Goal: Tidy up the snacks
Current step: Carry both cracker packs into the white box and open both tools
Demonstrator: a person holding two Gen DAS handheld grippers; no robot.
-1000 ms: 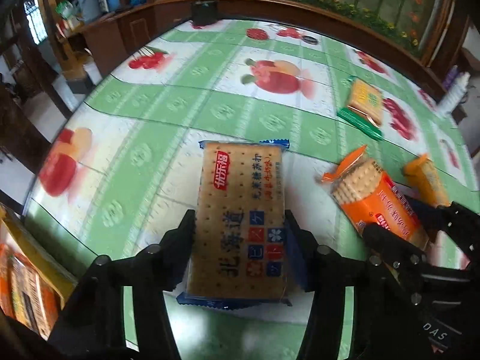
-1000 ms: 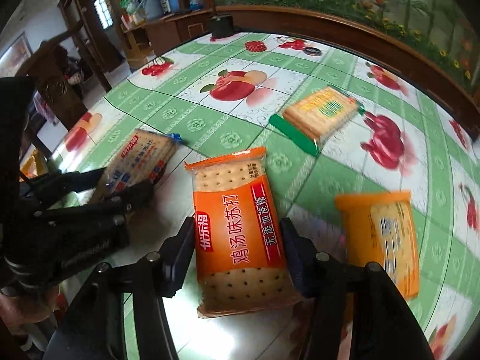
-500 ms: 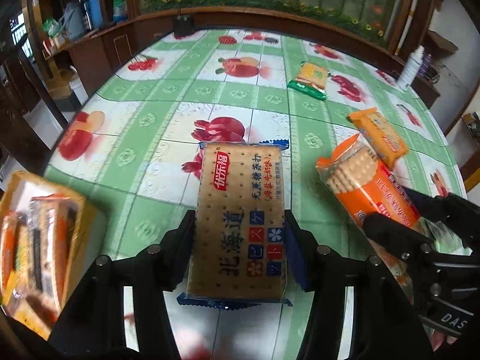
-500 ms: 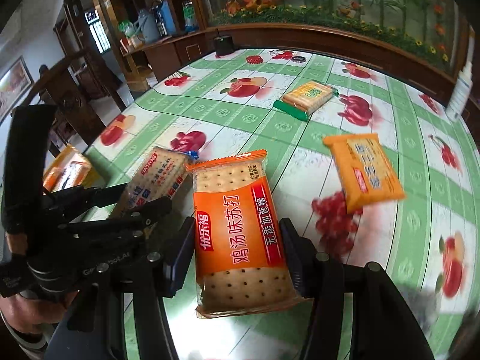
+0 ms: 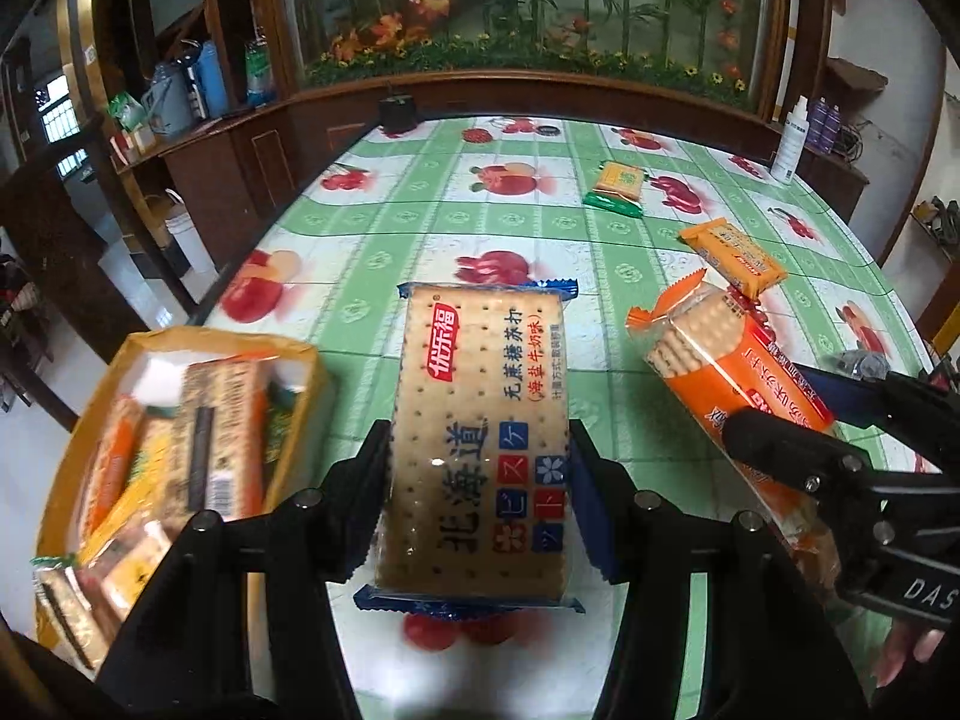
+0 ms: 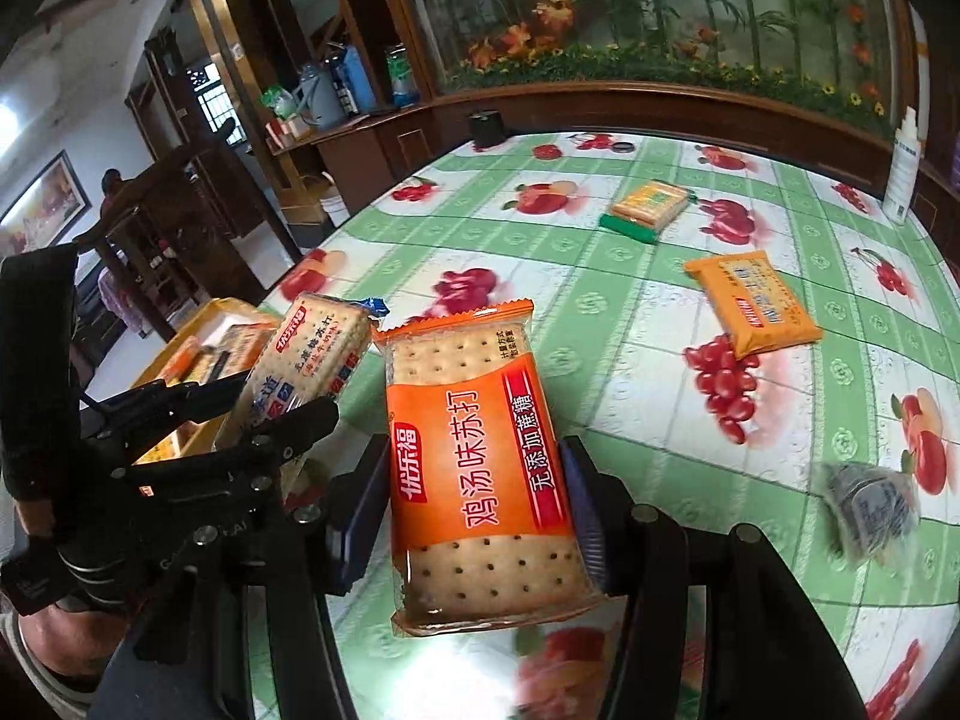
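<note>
- The left claw [image 5: 477, 492] pinches a tan cracker packet with blue end seals [image 5: 477, 450] by its long sides; the packet juts forward from between the two black fingers, lifted above the tabletop [image 5: 420, 228], which wears a green-and-white oilcloth printed with fruit.
- The right claw [image 6: 474, 516] is clamped on an orange cracker packet with a clear window [image 6: 474, 468], held the same way, its crimped far end pointing ahead of the fingers.
- From the left wrist view, the orange packet sits to the right of the left claw, close beside it.
- Left of the left claw and below it, a yellow cardboard box [image 5: 78, 438] holds several snack packets; the contents are blurred.
- Ahead of both claws, on the tabletop, lie a flat orange snack packet [image 6: 753, 312] and, farther off, a green-edged cracker packet [image 6: 648, 207].
- To the right of the right claw lies a small dark wrapped item [image 6: 870, 504], too blurred to identify.
</note>
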